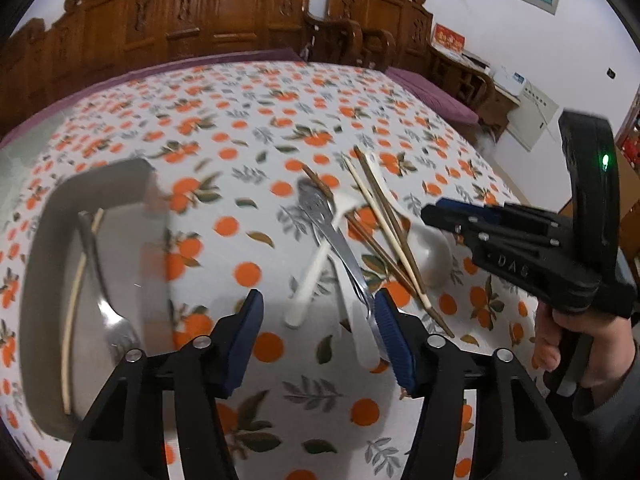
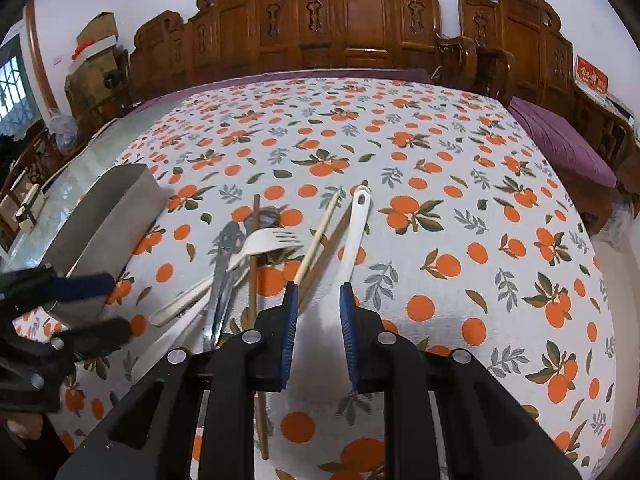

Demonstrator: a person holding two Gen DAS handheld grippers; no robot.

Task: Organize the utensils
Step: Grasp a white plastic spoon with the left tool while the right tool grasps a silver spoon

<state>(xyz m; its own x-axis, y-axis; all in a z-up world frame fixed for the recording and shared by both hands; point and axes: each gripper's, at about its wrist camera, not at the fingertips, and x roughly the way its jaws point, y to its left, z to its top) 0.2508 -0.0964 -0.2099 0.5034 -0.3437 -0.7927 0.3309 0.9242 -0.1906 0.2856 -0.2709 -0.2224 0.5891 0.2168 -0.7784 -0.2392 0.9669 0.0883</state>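
Left gripper [image 1: 318, 336] hangs over the near edge of the pile, jaws apart and gripping nothing; a steel spoon [image 1: 340, 248] and a white handle run up past its right pad, so this looks like lining up for the next pick. To its left sits the grey tray [image 1: 40, 272], already holding a fork [image 1: 108, 308] and a pale chopstick [image 1: 74, 300] laid lengthwise, which is probably why the tray is parked so close.

Right gripper [image 2: 319, 322] leans in from the other side, jaws narrowly parted with the white spoon [image 2: 354, 240] lying between them; I cannot tell whether the pads press on it. Just left of its pads lie the chopsticks [image 2: 316, 240], and further left a white fork [image 2: 256, 248] crossed over steel pieces.

Everything in the pile overlaps on the tablecloth [image 2: 440, 240], so lifting one handle may drag a neighbour. My guess: each gripper is taking its own end of the heap, and most pieces are not yet sorted.
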